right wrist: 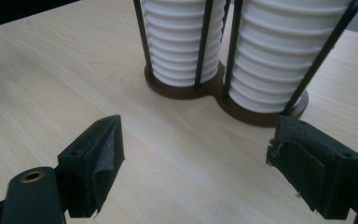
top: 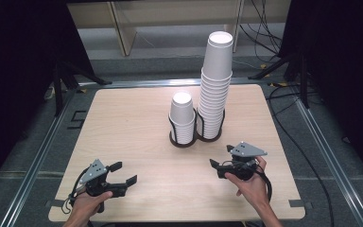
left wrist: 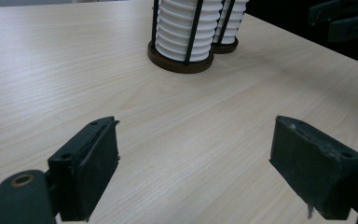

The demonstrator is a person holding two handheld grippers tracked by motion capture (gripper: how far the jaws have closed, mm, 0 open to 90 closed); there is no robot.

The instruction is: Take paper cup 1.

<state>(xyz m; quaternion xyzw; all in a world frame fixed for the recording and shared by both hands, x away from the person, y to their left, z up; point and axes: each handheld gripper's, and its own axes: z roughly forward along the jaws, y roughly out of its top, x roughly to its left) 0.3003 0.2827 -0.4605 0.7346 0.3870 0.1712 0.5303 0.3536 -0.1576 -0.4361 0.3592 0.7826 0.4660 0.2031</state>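
Two stacks of white paper cups stand in a dark twin wire holder (top: 189, 141) at the middle of the table. The short stack (top: 182, 117) is on the left and the tall stack (top: 214, 85) on the right. My left gripper (top: 124, 173) rests low at the front left, open, with only bare wood between its pads (left wrist: 193, 163). My right gripper (top: 221, 156) hovers just in front of the holder, also open and holding nothing (right wrist: 196, 163). It faces the two stacks (right wrist: 182, 42) at close range, apart from them.
The light wooden table (top: 132, 123) has rounded corners, and its front edge lies near both hands. The holder's base (left wrist: 179, 63) stands ahead of the left gripper. Dark stands and cables surround the table, with a shelf frame (top: 123, 28) behind.
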